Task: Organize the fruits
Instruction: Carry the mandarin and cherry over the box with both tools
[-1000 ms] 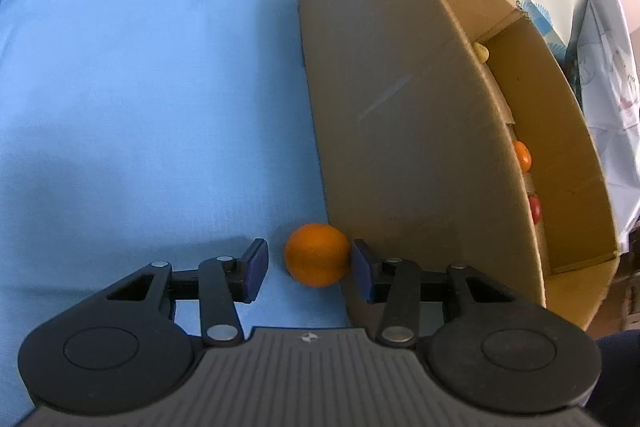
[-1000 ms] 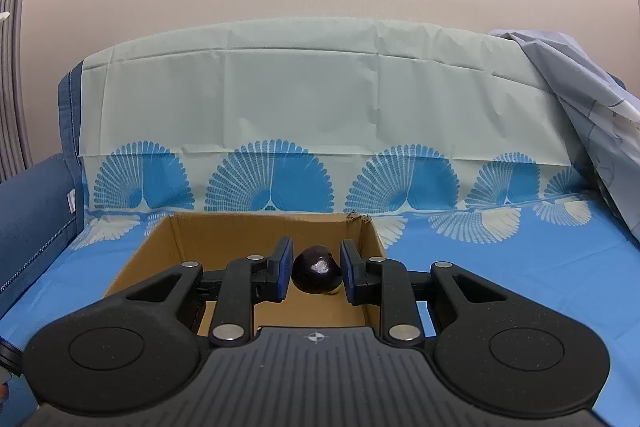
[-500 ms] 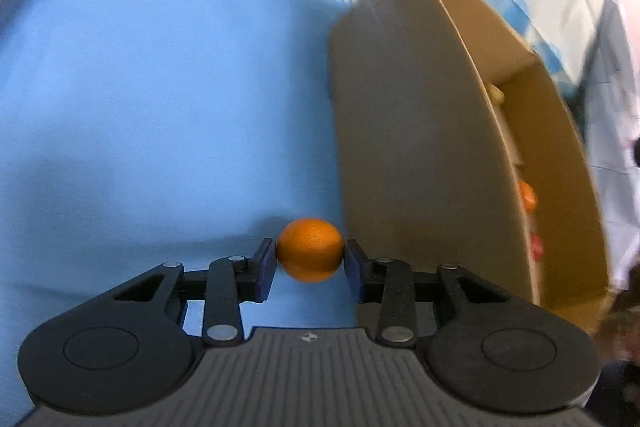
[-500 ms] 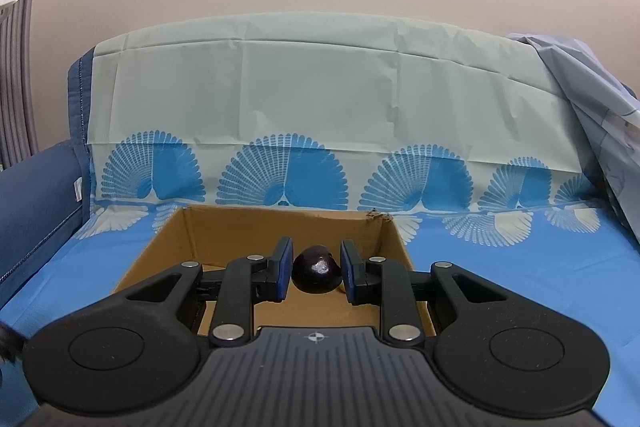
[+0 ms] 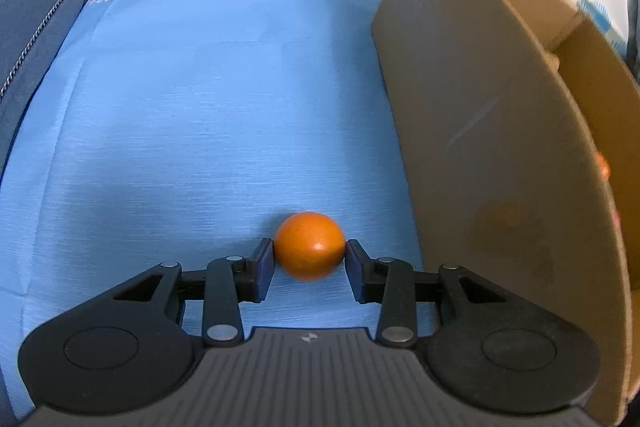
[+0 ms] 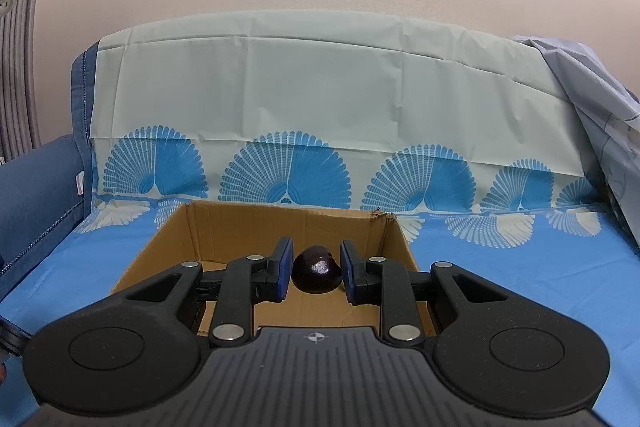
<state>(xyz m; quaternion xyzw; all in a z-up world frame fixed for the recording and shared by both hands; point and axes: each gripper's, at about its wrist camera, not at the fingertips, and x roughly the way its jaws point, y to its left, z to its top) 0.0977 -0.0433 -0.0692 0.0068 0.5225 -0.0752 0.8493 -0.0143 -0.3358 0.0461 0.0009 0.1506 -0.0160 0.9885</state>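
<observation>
While clamped on the orange (image 5: 309, 246) just off the blue cloth (image 5: 200, 107) beside the cardboard box (image 5: 500, 147), lift clear of the wall before swinging over; dark fruit (image 6: 316, 269) pinched above the box.

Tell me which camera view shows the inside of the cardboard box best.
The right wrist view: it looks into the open cardboard box, showing the inner walls and part of the floor behind the right gripper and its dark purple fruit. The left wrist view shows mostly the outer wall and a sliver of the interior.
</observation>
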